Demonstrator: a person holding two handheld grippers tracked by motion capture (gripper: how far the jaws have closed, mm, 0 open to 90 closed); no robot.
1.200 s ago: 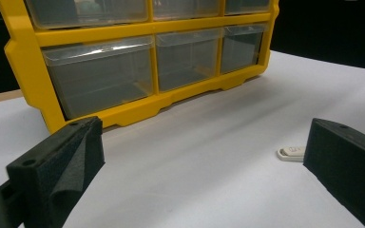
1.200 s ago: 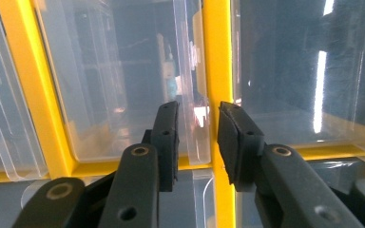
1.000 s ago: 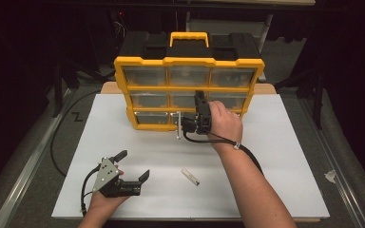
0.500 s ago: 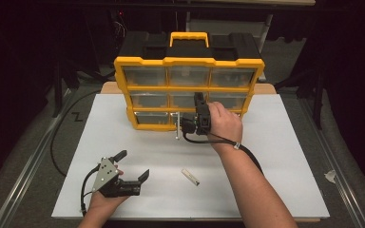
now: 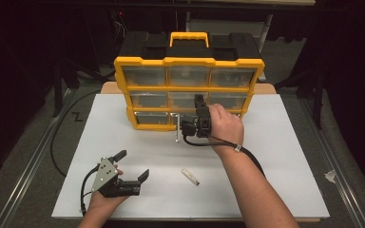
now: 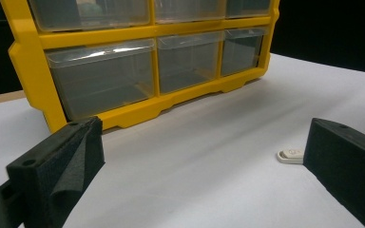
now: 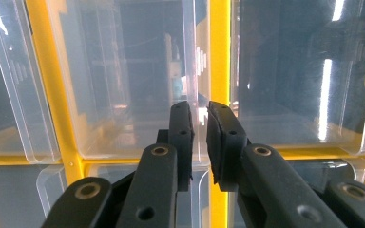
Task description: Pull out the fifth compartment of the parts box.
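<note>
A yellow drawer organizer (image 5: 188, 61) with clear drawers stands at the back of the white table (image 5: 285, 156). My right gripper (image 5: 198, 99) is pressed against its lower drawers, in the middle. In the right gripper view its jaws (image 7: 199, 109) have just been closing and now pinch a clear drawer's edge (image 7: 196, 57) beside a yellow divider (image 7: 218, 57). My left gripper (image 5: 133, 165) rests at the front left, wide open and holding nothing (image 6: 204, 156). A small white stick (image 5: 190, 176) lies on the table to its right (image 6: 291, 156).
A short silver L-shaped piece (image 5: 176, 127) sits just left of the right gripper, in front of the organizer. Black cables trail from both grippers. Dark floor and metal rails (image 5: 24, 171) flank the table.
</note>
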